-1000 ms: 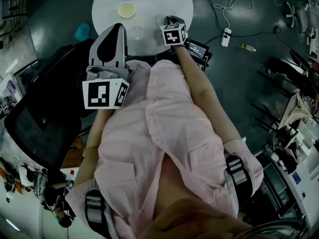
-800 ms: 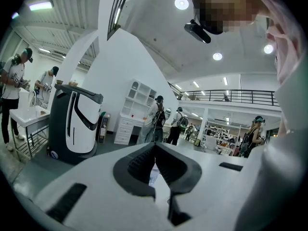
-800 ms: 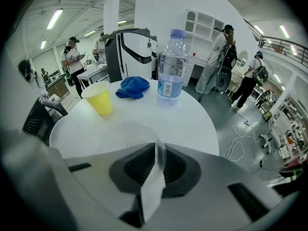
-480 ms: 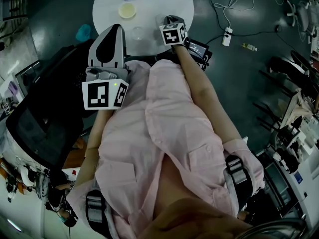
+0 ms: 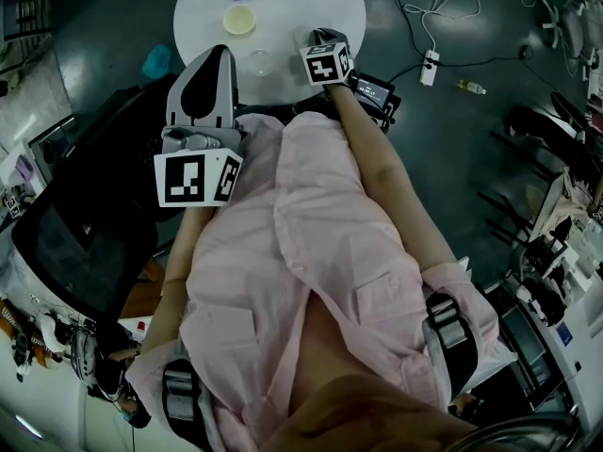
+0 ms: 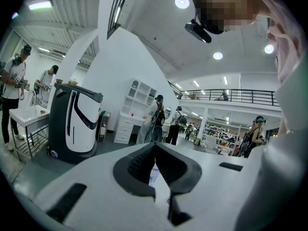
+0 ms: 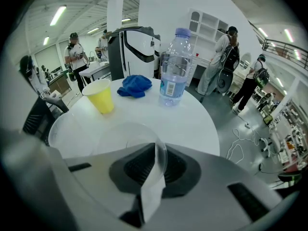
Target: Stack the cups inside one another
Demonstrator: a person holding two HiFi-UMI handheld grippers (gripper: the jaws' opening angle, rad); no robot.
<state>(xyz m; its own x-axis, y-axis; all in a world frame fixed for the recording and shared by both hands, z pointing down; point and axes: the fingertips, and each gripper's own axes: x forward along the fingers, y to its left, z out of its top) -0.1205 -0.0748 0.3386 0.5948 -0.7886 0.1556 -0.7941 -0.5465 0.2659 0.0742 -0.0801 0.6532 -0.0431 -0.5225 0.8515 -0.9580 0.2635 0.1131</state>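
the stacking looks barely begun: no cup sits inside another yet. the yellow cup (image 7: pixel 100 96) stands upright and alone on the round white bench (image 7: pixel 202 121), with nothing nested in it.

in the right gripper view the clear cup (image 7: pixel 126 137) is on the near side of the yellow cup and a little to its right, mouth up. the two cups are apart, not touching. the right gripper (image 7: pixel 156 150) has its jaws almost together, pinching the clear cup's thin wall at the rim, on the side away from the yellow cup. whether the clear cup rests on the bench or is lifted off it i cannot tell. a fainter clear rim seems to show just on the near side of the yellow cup, but i cannot say if it is another cup.

beyond the yellow cup and to its right lies a blue cloth (image 7: pixel 134 86), and further right of it stands a water bottle (image 7: pixel 173 71).

the left gripper (image 6: pixel 154 146) is held on the near side of the yellow cup and well short of it. its jaws are pressed together at the tips, holding nothing i can name.

what is left, as i judge it, is the whole nesting: bring the pinched clear cup over to the yellow cup, seat one inside the other, then let go.
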